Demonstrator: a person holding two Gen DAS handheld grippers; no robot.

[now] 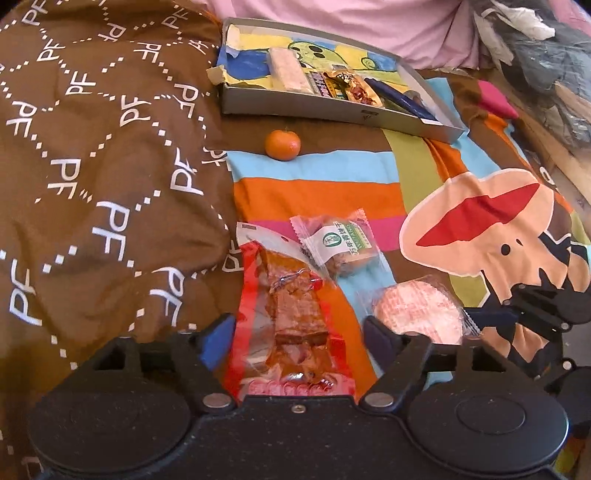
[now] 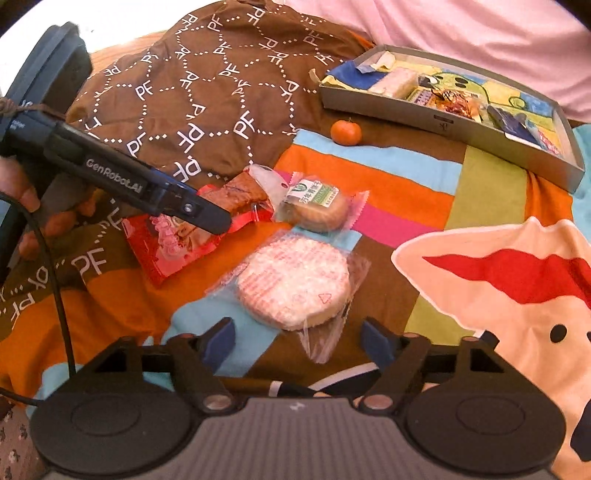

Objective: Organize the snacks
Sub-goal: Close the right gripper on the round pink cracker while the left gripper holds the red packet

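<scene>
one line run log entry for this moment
left gripper: open over red snack pack | right gripper: open by round cracker | box: partly filled

You're in a home bedroom — working on a bed.
Cartoon-print bedspread (image 1: 314, 184), brown "PF" quilt (image 1: 103, 147), pink pillow (image 1: 351, 22) — snacks lie on bedding.

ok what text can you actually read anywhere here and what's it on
"PF", repeated: brown quilt.
"GenRobot.AI": left gripper arm.
"WZTANG", partly legible, with Chinese characters too blurred to read: green-labelled biscuit packet.
Print on the red snack pack and on the box side: too small to read.
</scene>
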